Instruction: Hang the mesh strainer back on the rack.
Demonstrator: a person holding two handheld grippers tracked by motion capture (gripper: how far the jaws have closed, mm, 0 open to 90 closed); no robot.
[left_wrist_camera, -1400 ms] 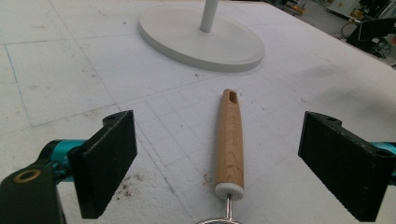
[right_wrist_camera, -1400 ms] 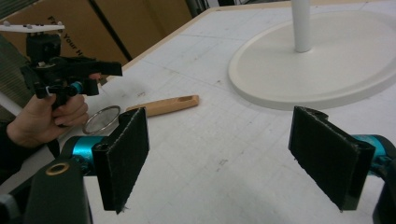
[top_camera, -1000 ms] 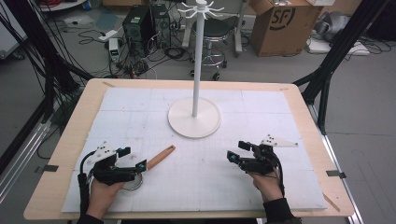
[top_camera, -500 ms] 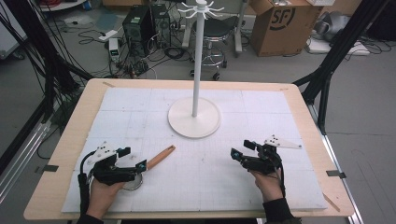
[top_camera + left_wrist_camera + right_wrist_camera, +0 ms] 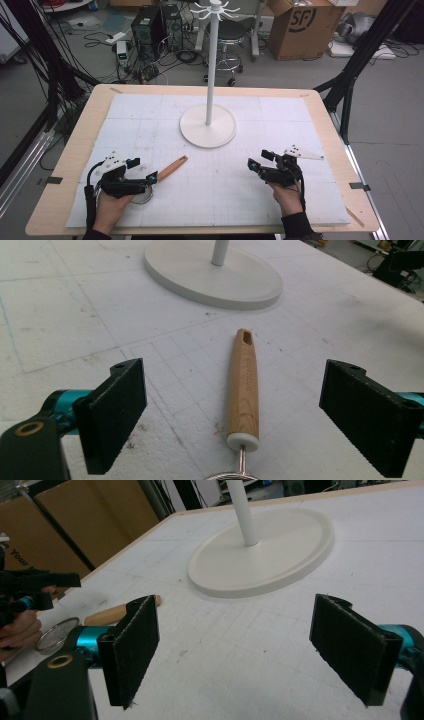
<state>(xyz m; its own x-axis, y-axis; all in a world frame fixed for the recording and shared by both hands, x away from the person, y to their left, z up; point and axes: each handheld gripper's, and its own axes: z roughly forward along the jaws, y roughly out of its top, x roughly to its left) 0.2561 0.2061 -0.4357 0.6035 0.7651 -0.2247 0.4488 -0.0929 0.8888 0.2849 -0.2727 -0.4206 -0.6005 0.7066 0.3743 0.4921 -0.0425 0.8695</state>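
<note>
High view: nothing looks done yet. The small strainer with wooden handle (image 5: 170, 168) lies on the white mat (image 5: 280, 125) at approx 7 o'clock from the hook stand (image 5: 208, 125), whose hooks are bare. Left gripper (image 5: 142, 170) is over its mesh end, jaws wide apart; right gripper (image 5: 259, 161) at 4 o'clock, jaws apart, holding nothing. No containers w/ contents.

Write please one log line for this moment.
left claw: open, around strainer handle | right claw: open, empty | stand: mid-table
</note>
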